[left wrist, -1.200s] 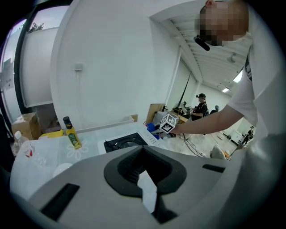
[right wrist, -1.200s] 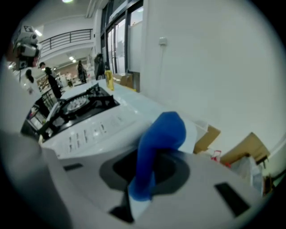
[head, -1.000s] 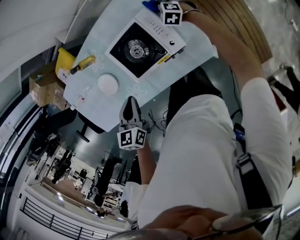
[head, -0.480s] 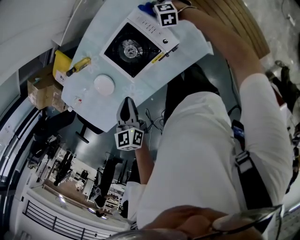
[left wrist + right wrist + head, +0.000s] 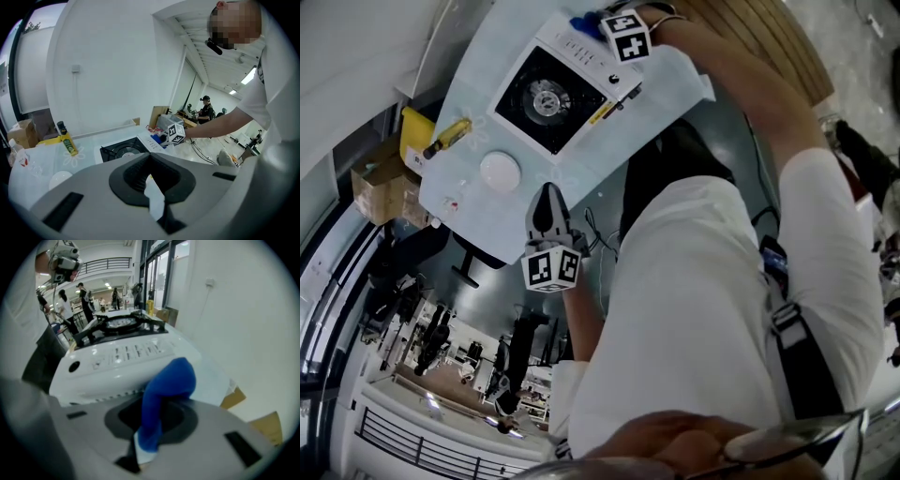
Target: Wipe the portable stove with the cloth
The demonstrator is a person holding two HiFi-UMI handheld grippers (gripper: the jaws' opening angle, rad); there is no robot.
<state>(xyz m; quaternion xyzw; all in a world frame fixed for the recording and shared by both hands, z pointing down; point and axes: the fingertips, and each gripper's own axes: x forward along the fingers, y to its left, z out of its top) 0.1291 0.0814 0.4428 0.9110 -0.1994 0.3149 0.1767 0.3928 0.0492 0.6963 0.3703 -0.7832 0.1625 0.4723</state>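
The white portable stove [image 5: 546,96] with a black burner sits on the pale-covered table [image 5: 666,80]. My right gripper [image 5: 598,26] is at the stove's control-panel end, shut on a blue cloth [image 5: 584,25]. In the right gripper view the cloth [image 5: 165,390] bulges out of the jaws just in front of the stove's white side [image 5: 117,363]. My left gripper [image 5: 548,199] hangs off the table's near edge, shut with nothing in it. The left gripper view shows its closed fingertips [image 5: 151,165] with the stove [image 5: 123,150] beyond.
A white round dish [image 5: 500,172] lies on the table left of the stove, and a yellow bottle [image 5: 448,137] lies near the far-left corner. Cardboard boxes [image 5: 380,183] stand beyond that corner. The person's arm [image 5: 750,94] reaches across the table's right side.
The whole scene has drifted left and slightly down in the head view. The right gripper keeps the cloth at the stove's control-panel end; the left gripper stays shut off the table edge.
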